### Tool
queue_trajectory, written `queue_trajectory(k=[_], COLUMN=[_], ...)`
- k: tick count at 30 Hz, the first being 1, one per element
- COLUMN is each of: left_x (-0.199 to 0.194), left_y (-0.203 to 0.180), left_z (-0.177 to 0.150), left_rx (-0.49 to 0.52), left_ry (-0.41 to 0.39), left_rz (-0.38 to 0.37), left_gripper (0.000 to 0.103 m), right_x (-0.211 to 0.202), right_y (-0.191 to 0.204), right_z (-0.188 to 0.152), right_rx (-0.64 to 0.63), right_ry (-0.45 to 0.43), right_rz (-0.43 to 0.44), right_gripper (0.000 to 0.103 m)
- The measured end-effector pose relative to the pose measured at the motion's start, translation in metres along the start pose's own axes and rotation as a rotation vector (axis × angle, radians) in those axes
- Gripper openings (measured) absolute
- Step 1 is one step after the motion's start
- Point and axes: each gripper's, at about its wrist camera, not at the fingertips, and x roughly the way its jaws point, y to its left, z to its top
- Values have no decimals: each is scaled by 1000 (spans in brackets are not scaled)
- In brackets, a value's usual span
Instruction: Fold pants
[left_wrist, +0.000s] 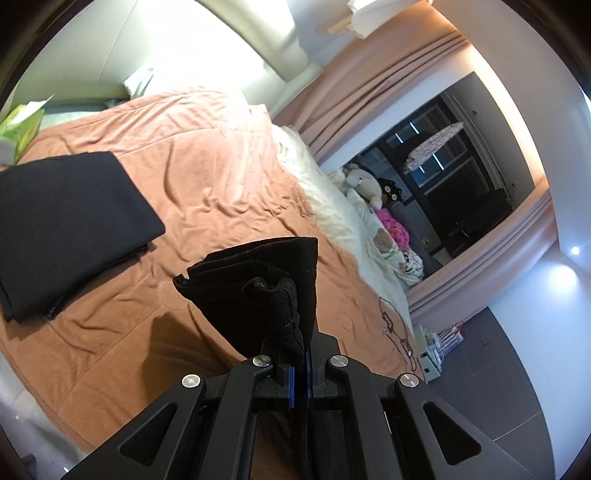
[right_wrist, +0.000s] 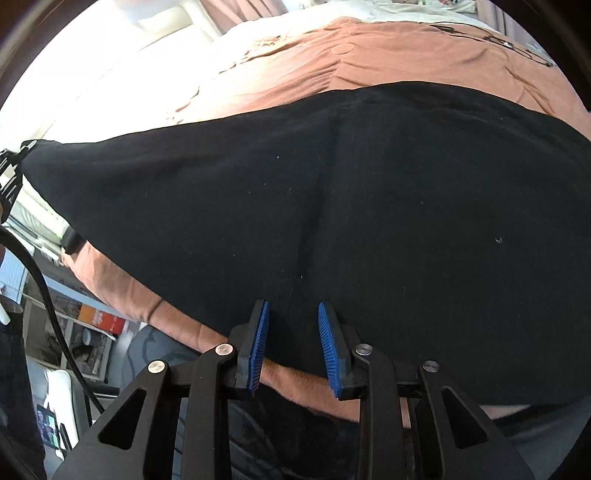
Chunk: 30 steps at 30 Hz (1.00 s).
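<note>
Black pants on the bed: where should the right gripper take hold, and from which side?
Grip the near hem edge of the black pants, coming down from above at the bed's near side. That edge lies flat between the right gripper's open pads, while the left gripper lifts the far corner.

This is a bedroom in a home. A wide bed with a brown cover fills it, plush toys lie beside, and long curtains frame a dark window.

No text, label, brand or number in either view is sharp enough to read.
</note>
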Motion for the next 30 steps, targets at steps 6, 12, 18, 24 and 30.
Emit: queue_trajectory(k=[6, 12, 18, 24, 30], left_x=[1, -1, 1, 2, 1], left_y=[-2, -9, -15, -23, -22], left_z=[1, 1, 0, 1, -3], left_rx=[0, 22, 53, 78, 66], left_ry=[1, 6, 7, 4, -8], left_rz=[6, 13, 24, 44, 72], left_gripper=[4, 4, 4, 4, 4], right_x=[12, 40, 56, 73, 84], right_y=[-16, -36, -50, -62, -72], right_z=[26, 71, 111, 137, 154], right_rx=[39, 59, 49, 49, 51], right_ry=[21, 35, 22, 16, 2], right_rz=[-3, -16, -48, -64, -73], right_gripper=[26, 26, 26, 26, 26])
